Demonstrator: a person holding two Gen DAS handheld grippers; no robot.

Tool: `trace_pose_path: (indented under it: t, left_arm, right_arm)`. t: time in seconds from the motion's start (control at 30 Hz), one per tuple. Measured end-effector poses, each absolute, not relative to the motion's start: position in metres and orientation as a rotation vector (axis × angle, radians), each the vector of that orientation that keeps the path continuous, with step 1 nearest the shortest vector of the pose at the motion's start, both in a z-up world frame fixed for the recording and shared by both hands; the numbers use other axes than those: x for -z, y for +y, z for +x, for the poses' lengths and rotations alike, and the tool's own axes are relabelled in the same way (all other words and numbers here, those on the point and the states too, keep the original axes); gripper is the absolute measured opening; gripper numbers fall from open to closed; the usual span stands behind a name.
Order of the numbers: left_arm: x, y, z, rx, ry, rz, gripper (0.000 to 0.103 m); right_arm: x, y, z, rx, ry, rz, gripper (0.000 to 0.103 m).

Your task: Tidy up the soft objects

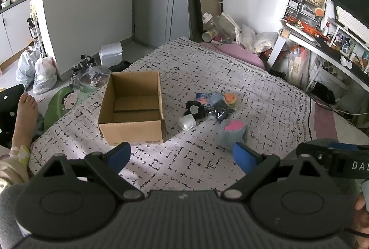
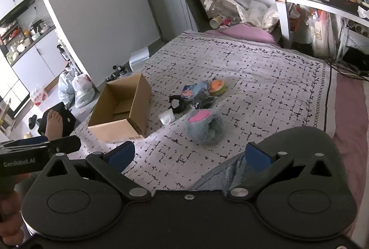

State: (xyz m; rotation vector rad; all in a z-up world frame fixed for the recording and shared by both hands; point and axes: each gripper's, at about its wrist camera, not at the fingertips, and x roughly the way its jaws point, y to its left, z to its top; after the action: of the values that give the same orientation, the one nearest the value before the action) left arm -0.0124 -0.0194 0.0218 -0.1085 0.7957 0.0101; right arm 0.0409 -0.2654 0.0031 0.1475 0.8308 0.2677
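An open, empty cardboard box (image 1: 131, 108) (image 2: 120, 110) sits on the patterned bedspread (image 1: 207, 69). To its right lies a small heap of soft things: a grey furry item with a pink patch (image 1: 233, 131) (image 2: 204, 125), a white roll (image 1: 187, 122) (image 2: 167, 117), a black piece (image 1: 196, 108) (image 2: 176, 103), a blue packet (image 1: 206, 97) (image 2: 192, 89) and an orange-green round toy (image 1: 230, 99) (image 2: 218, 87). My left gripper (image 1: 182, 154) is open and empty, near the bed's front edge. My right gripper (image 2: 190, 154) is open and empty too, short of the furry item.
A purple pillow (image 1: 239, 52) and bags with bottles (image 1: 221, 27) lie at the bed's far end. A cluttered white desk (image 1: 322, 36) stands right. Plastic bags (image 1: 39, 73) and a bare foot (image 1: 25, 110) are on the left floor side.
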Motion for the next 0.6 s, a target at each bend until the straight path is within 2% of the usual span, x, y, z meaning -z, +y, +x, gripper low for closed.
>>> trace_pose_path:
  t: [0.6]
  left_arm:
    - [-0.0179, -0.0191, -0.0135, -0.011, 0.799, -0.122, 0.095]
  right_arm:
    - [-0.0086, -0.2683, 0.044, -0.261, 0.824, 0.149, 0.103]
